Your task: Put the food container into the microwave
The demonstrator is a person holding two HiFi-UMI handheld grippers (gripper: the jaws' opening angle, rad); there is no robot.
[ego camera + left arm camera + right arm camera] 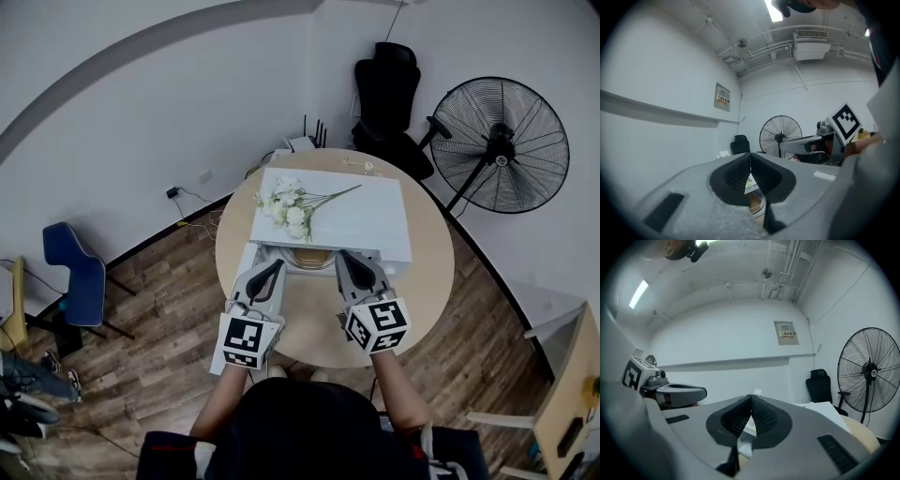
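A white microwave (366,220) stands on the round table (422,281), seen from above. Its door (238,281) hangs open to the left. A food container (314,258) with brown contents shows at the microwave's front opening, partly under its top. The same container (757,205) appears low between the left jaws' gap. My left gripper (275,267) sits just left of the opening, jaws shut and empty. My right gripper (345,258) is just right of it, also shut and holding nothing. Neither touches the container.
White flowers (286,208) lie on the microwave's top. A large standing fan (506,145) and a black office chair (386,89) are behind the table, a blue chair (70,262) at the left. A router (305,141) sits at the table's far edge.
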